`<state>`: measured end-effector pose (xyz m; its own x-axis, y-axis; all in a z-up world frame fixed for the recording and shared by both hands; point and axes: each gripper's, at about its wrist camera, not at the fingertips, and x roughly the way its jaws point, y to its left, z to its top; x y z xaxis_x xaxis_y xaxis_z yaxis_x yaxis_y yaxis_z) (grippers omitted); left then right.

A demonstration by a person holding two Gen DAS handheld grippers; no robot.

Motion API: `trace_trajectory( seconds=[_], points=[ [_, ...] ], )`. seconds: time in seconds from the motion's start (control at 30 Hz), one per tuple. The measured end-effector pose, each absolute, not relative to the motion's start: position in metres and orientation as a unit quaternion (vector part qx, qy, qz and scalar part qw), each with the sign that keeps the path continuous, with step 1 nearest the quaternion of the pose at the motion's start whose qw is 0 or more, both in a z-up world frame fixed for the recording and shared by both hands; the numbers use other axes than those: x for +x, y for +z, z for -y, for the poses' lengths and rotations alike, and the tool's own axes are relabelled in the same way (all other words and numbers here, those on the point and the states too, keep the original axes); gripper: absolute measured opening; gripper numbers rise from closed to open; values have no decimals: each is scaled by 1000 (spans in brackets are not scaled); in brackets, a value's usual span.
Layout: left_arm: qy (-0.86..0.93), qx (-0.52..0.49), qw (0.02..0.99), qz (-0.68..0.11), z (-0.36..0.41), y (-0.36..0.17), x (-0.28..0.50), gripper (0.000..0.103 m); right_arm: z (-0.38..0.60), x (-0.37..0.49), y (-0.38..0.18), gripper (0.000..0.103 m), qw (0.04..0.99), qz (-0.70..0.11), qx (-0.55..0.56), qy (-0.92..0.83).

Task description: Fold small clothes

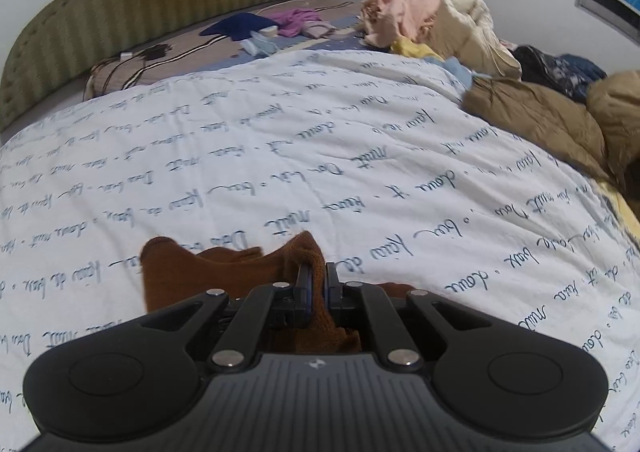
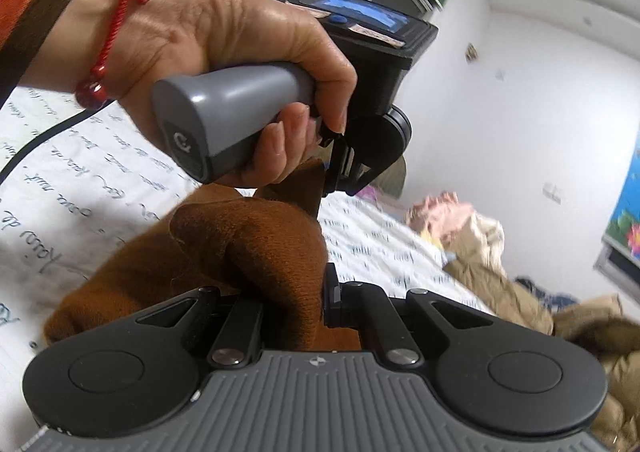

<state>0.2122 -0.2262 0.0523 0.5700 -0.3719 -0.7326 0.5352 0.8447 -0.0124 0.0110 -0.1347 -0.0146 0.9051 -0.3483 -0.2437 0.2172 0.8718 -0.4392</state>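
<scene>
Both my grippers — left gripper (image 1: 317, 280), right gripper (image 2: 288, 292) — clamp the brown garment (image 2: 248, 236) between their fingers, quilt (image 1: 280, 124) beyond.

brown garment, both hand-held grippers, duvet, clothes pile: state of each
brown garment: bunched, lifted off the duvet, pinched at two spots
left hand-held gripper: shut on the brown garment
right hand-held gripper: shut on the brown garment
left hand: wrapped around the grey handle of the left hand-held gripper
duvet: spread over the bed, lightly wrinkled
clothes pile: unfolded, heaped at the far side
</scene>
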Motion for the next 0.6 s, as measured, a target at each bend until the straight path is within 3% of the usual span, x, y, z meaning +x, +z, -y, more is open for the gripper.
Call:
trace_trajectory(
  seconds=[0.13,0.23,0.27,0.3,0.37,0.47,0.6],
  points=[
    [-280,76,861,-418,235,43,219,6,159,5,-13,10,964,-193,-120,-139],
    [-297,29,846,-442,229,43,227,16,187,-1,-15,16,967,-223,-13,-124],
    [-303,11,842,-446,226,45,228,29,198,-2,-15,19,965,-233,27,-117],
    [-308,-4,840,-447,223,47,229,53,210,-3,-16,19,962,-242,71,-108],
    [-306,-29,850,-428,214,55,225,87,236,-8,-21,19,949,-252,167,-85],
    [-291,-10,879,-377,204,72,212,90,261,-14,-30,19,930,-253,259,-60],
    [-275,53,894,-351,185,79,184,91,268,-18,-31,25,924,-253,284,-42]
  ],
)
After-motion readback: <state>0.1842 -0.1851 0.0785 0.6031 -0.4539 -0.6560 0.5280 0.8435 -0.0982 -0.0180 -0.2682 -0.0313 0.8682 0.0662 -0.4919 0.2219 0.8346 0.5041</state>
